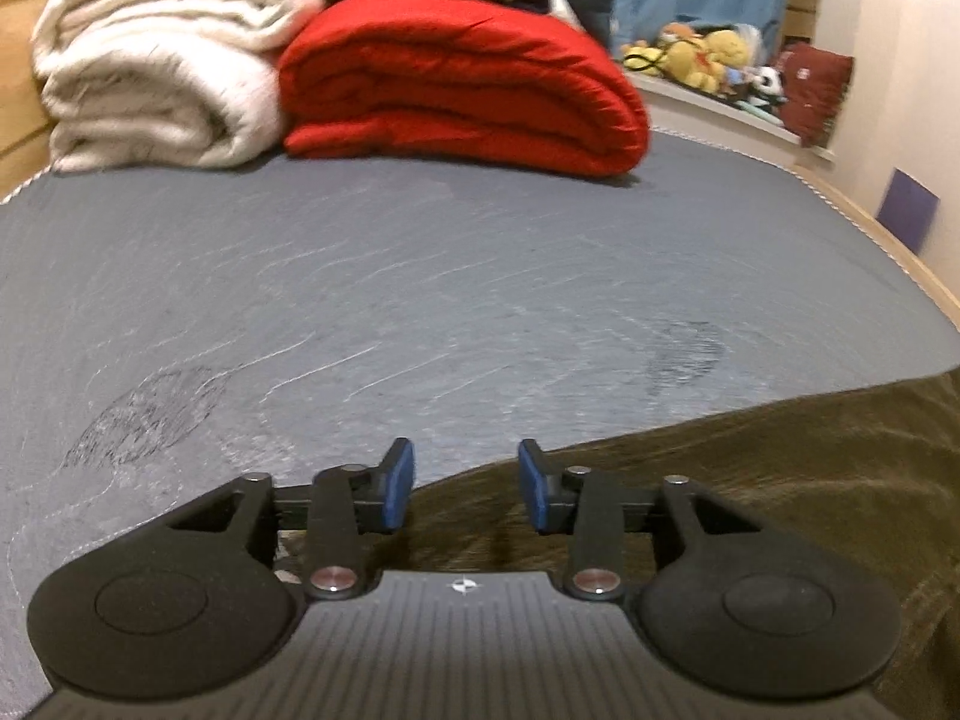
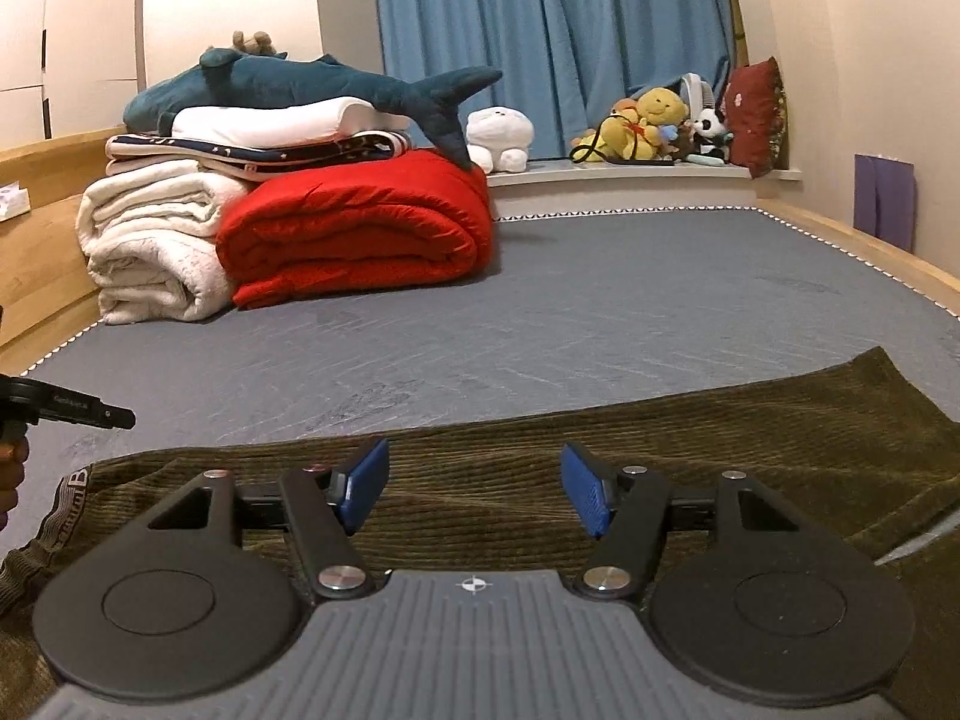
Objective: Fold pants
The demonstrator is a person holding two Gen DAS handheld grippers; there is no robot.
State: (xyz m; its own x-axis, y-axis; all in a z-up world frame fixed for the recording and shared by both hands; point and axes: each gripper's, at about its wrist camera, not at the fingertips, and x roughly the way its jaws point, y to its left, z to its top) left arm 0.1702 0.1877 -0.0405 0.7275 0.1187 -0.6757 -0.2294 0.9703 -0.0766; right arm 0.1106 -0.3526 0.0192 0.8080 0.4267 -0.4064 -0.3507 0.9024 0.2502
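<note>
Olive-brown corduroy pants [image 2: 660,438] lie flat across the near part of the grey bed [image 2: 600,312], with the waistband [image 2: 72,480] at the left. My right gripper [image 2: 474,462] hovers just over the middle of the cloth, open, with nothing between its blue pads [image 2: 360,480]. In the left wrist view the pants [image 1: 750,480] fill the lower right. My left gripper [image 1: 465,462] stands open over their upper edge, where cloth meets the sheet [image 1: 420,276], and its pads grip nothing. A black part of the left tool [image 2: 90,414] and a hand [image 2: 9,468] show at the far left.
A folded red quilt [image 2: 360,228] and a rolled white blanket [image 2: 150,246] are stacked at the back left of the bed, with a blue shark plush [image 2: 288,84] on top. Plush toys [image 2: 648,126] sit on the window ledge. A wooden bed frame [image 2: 870,252] runs along the right.
</note>
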